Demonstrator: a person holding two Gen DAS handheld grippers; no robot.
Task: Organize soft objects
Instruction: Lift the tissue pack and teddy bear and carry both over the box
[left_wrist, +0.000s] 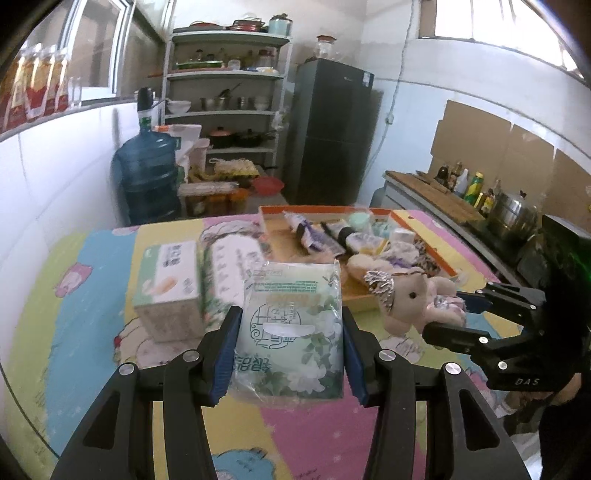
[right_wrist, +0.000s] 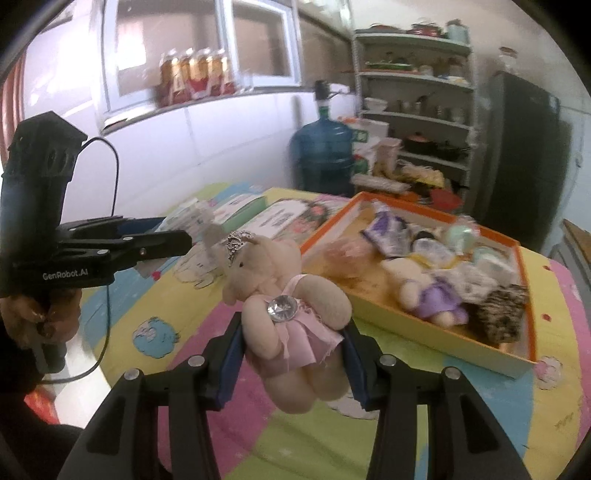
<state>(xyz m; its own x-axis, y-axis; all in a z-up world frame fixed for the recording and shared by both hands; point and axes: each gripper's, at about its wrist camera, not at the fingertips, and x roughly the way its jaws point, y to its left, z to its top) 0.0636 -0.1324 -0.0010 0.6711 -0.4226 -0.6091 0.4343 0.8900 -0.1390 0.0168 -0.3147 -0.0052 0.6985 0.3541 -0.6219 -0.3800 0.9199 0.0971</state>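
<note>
My left gripper (left_wrist: 290, 350) is shut on a green-and-white tissue pack (left_wrist: 291, 328) and holds it above the colourful tablecloth. My right gripper (right_wrist: 293, 358) is shut on a beige plush elephant (right_wrist: 291, 306) in a pink dress with a silver crown. The elephant also shows in the left wrist view (left_wrist: 410, 299), held just right of the tissue pack. The left gripper appears at the left of the right wrist view (right_wrist: 173, 236). An orange-rimmed tray (right_wrist: 417, 332) holds several soft toys and packets, among them a plush in a purple dress (right_wrist: 424, 284).
A boxed tissue pack (left_wrist: 168, 284) and a wrapped paper roll pack (left_wrist: 225, 273) lie on the table (left_wrist: 74, 295) left of the tray (left_wrist: 354, 291). Behind stand a water jug (left_wrist: 147, 177), a shelf rack (left_wrist: 225, 92), a dark fridge (left_wrist: 332, 129) and a counter with bottles (left_wrist: 465, 192).
</note>
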